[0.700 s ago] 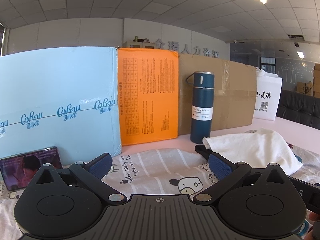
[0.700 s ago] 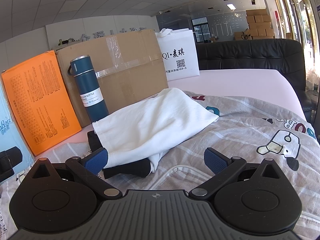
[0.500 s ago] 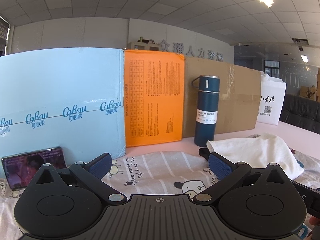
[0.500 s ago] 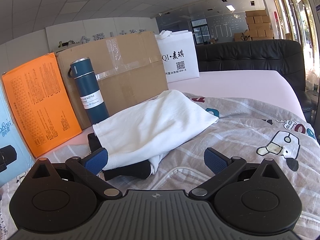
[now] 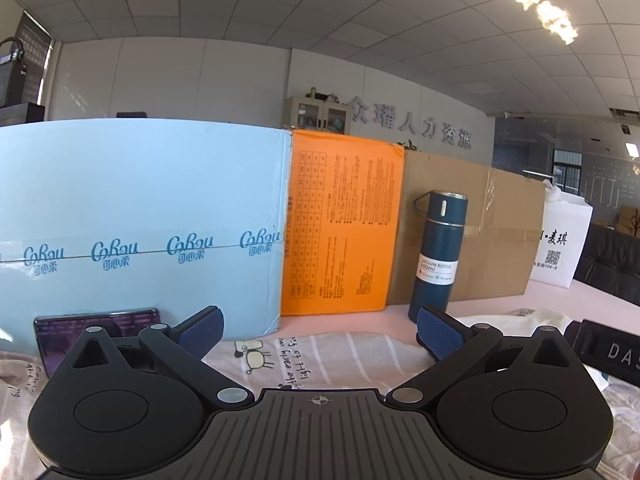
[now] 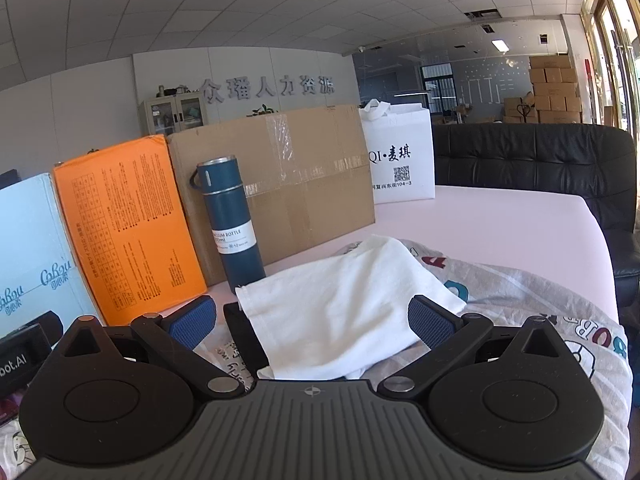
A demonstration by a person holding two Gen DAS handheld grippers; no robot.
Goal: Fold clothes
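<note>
Boxes (image 6: pixel 276 184) wall off frame top; pink worktop (image 6: pixel 500 232) bare at right. White garment (image 6: pixel 344 308) lies mid-frame between right claw (image 6: pixel 316 322) pads, untouched. Both claws wide open; left claw (image 5: pixel 318 330) empty.

A wall of boxes — blue carton (image 5: pixel 136 220), orange box (image 5: pixel 340 228), cardboard box (image 6: pixel 288 180) — closes the table's far edge, a vacuum bottle (image 6: pixel 232 224) upright just before it. Bare pink tabletop (image 6: pixel 500 232) lies open to the right — beyond the white cloth (image 6: pixel 344 304).
</note>
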